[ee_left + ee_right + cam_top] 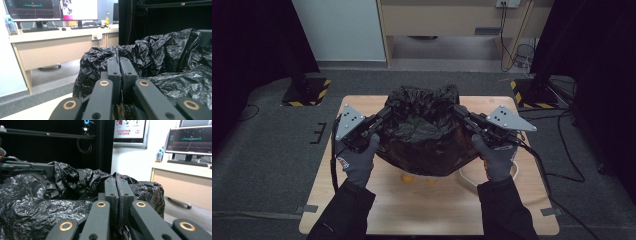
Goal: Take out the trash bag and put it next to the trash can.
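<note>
Black bag (424,132) hides its container and contents; orange items (408,178) beneath are half-covered; left gripper (385,114) and right gripper (460,112) each clamp the bag's rim.

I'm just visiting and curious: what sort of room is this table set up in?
Most likely an office turned into a test lab: a desk with computer monitors and a keyboard, black stands with striped bases flanking the wooden table.
</note>
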